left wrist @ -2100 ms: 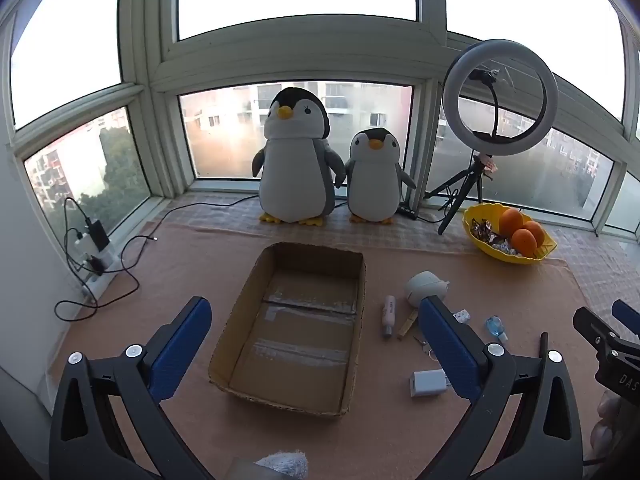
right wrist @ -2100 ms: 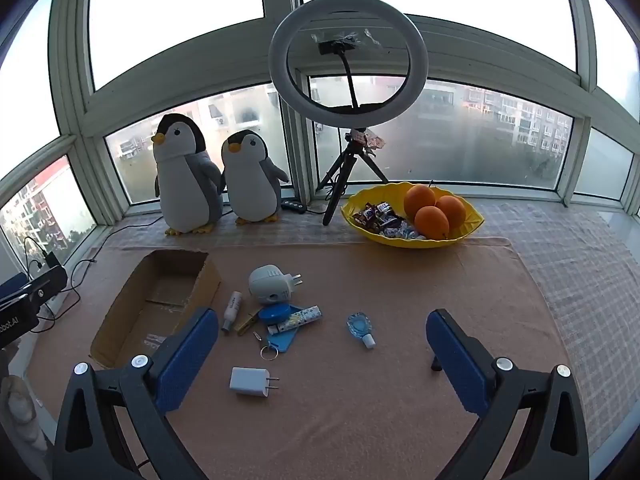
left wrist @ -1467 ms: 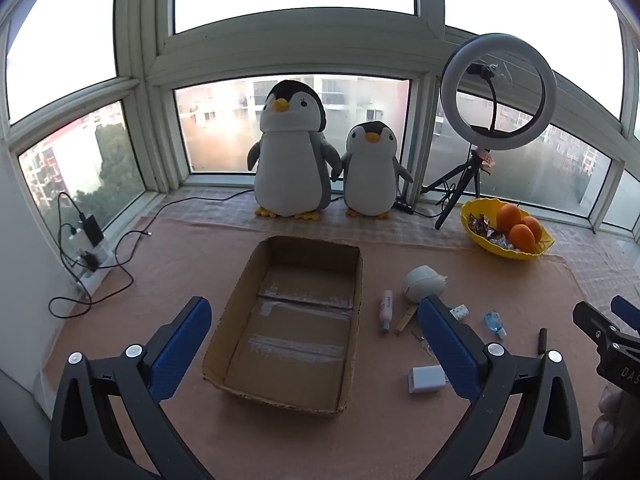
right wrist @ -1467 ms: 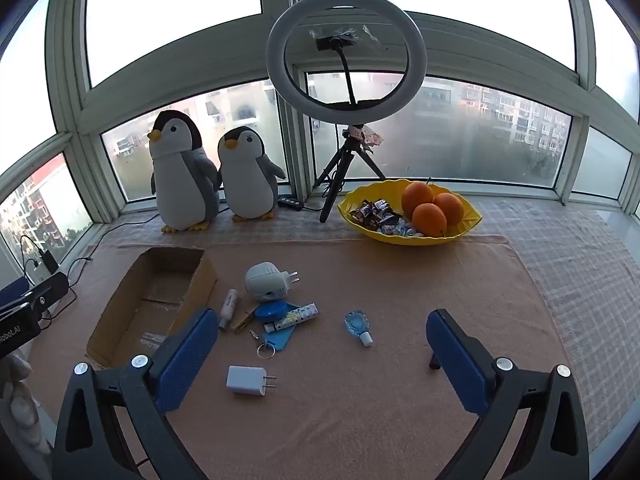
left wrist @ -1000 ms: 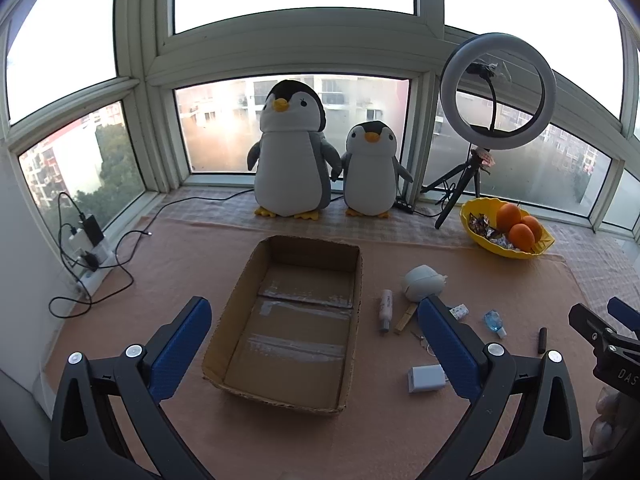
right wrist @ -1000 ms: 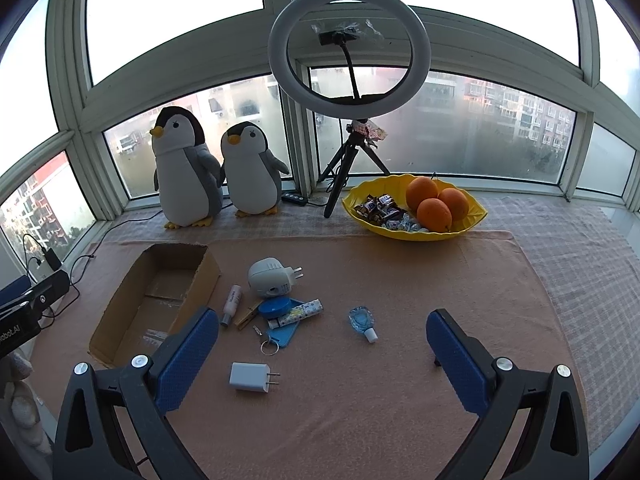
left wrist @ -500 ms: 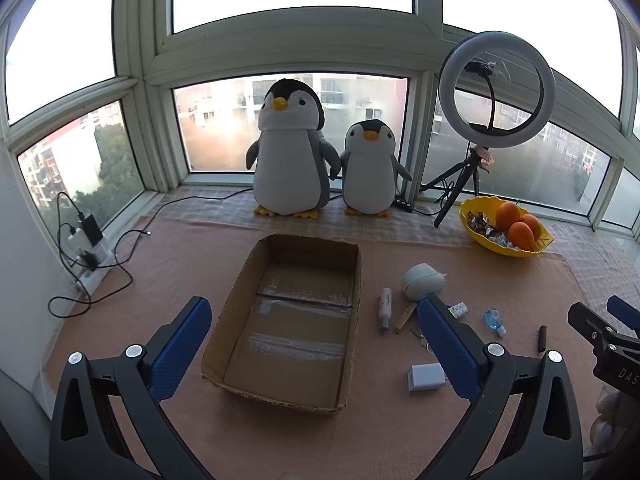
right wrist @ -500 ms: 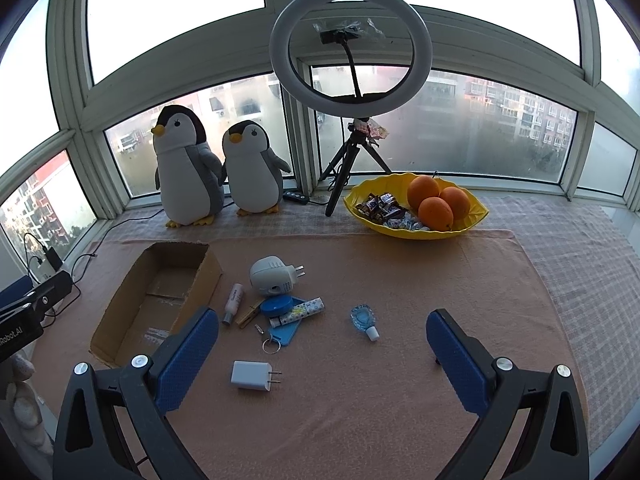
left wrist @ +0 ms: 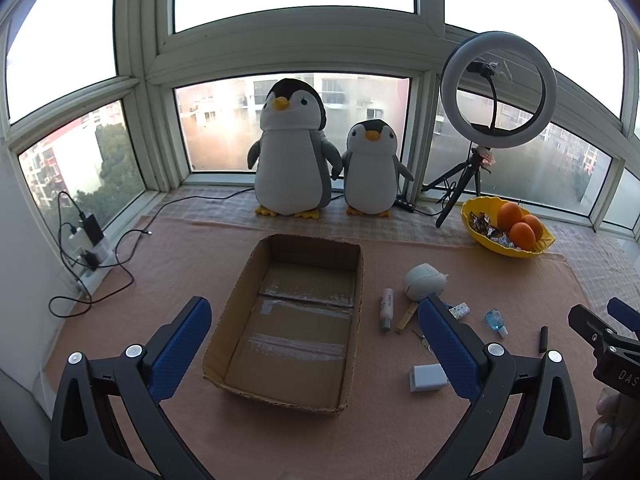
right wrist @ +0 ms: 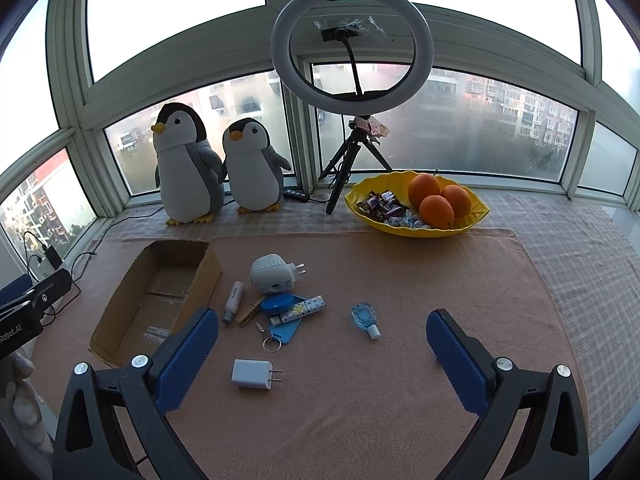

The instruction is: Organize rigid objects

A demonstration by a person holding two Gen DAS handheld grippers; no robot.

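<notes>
A: How is the cardboard box (left wrist: pixel 288 328) laid out?

B: It is seen lying open-topped on the pink cloth (right wrist: pixel 380 400), its long axis running from the near edge toward the two plush penguins (left wrist: pixel 294 156). Nothing can be made out inside it.

A: And where is it set against the left gripper (left wrist: pixel 314 346)?

B: It is framed between the blue pads, which are spread wide with nothing held. In the right wrist view the box (right wrist: pixel 156 300) is placed to the left, beyond the left pad of the right gripper (right wrist: pixel 322 354), whose jaws are likewise held wide apart and empty.

A: What is found among the loose items?

B: A white charger (right wrist: pixel 254 374) is seen lying flat between the right gripper's pads, prongs pointed right. Farther off, a small white bottle (right wrist: pixel 234 302) is laid just beside the box, its long axis roughly parallel to the box wall, cap toward the camera. A wooden clothespin (right wrist: pixel 248 314) is angled next to it. A round grey plug device (right wrist: pixel 272 274) is set behind them, prongs pointed right. A blue tag with key ring (right wrist: pixel 282 330) and a patterned tube (right wrist: pixel 298 310) are overlapped. A small clear-blue bottle (right wrist: pixel 364 318) is placed apart, cap toward the camera.

A: Anything behind?

B: A yellow bowl (right wrist: pixel 472 216) of oranges and a ring light (right wrist: pixel 352 46) are seen by the window.
</notes>
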